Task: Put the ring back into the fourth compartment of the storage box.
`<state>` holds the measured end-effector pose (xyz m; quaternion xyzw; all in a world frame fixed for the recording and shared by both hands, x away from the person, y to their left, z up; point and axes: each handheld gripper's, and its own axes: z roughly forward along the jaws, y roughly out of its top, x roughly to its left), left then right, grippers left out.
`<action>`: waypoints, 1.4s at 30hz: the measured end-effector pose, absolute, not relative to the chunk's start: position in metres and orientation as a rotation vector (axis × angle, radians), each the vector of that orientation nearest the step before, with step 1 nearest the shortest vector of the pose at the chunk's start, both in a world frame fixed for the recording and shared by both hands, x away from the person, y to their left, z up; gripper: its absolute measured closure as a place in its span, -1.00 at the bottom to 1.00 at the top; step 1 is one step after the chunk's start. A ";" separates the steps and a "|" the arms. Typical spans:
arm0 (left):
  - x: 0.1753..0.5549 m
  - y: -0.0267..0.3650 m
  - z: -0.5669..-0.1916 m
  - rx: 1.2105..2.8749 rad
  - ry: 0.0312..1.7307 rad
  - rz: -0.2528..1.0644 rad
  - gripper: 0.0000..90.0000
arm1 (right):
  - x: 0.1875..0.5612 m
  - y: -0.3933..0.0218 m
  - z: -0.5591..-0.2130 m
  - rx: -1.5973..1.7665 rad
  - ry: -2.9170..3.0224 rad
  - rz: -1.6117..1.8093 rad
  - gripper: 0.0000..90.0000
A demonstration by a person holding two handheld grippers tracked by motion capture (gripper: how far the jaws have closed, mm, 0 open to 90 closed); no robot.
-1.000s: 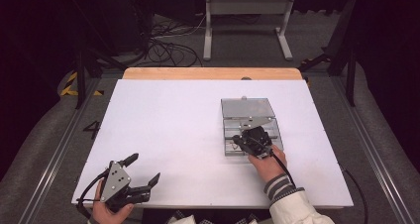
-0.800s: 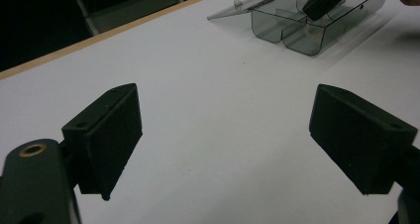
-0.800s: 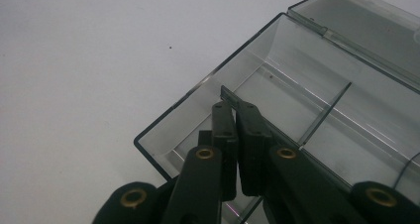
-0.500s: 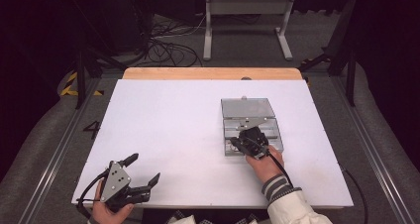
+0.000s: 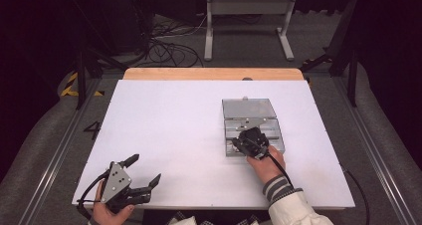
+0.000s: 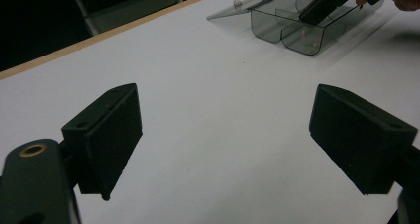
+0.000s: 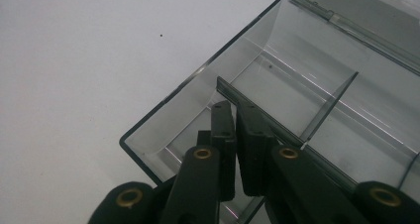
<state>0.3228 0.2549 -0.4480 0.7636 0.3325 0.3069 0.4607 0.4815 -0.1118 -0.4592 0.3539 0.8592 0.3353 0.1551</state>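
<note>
Right tool: jaws pressed together, nothing visibly held, inside box, 3 o'clock on counter. Advise clearing divider. Left tool: spread, 7 o'clock.

Left gripper sits low at the near-left corner of the surface, jaws spread wide, left hand wrapped around it. Right gripper is further in toward the surface's right side, jaws pinched nearly together, right hand and striped cuff behind it.
</note>
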 end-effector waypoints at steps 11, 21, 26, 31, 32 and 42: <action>0.323 0.255 -0.448 1.877 0.819 0.756 -0.69 | 0.479 -0.112 -0.457 0.997 2.457 0.982 0.69; 0.323 0.255 -0.448 1.882 0.816 0.760 -0.69 | 0.475 -0.120 -0.444 0.951 2.444 1.107 0.13; 0.323 0.255 -0.448 1.879 0.817 0.759 -0.69 | 0.471 -0.120 -0.434 0.913 2.444 1.152 -0.18; 0.323 0.255 -0.448 1.875 0.817 0.759 -0.69 | 0.468 -0.118 -0.425 0.890 2.464 1.193 -0.56; 0.323 0.255 -0.448 1.874 0.817 0.759 -0.69 | 0.467 -0.118 -0.423 0.888 2.461 1.198 -0.61; 0.323 0.255 -0.448 1.875 0.819 0.760 -0.69 | 0.462 -0.124 -0.414 0.860 2.439 1.258 -0.80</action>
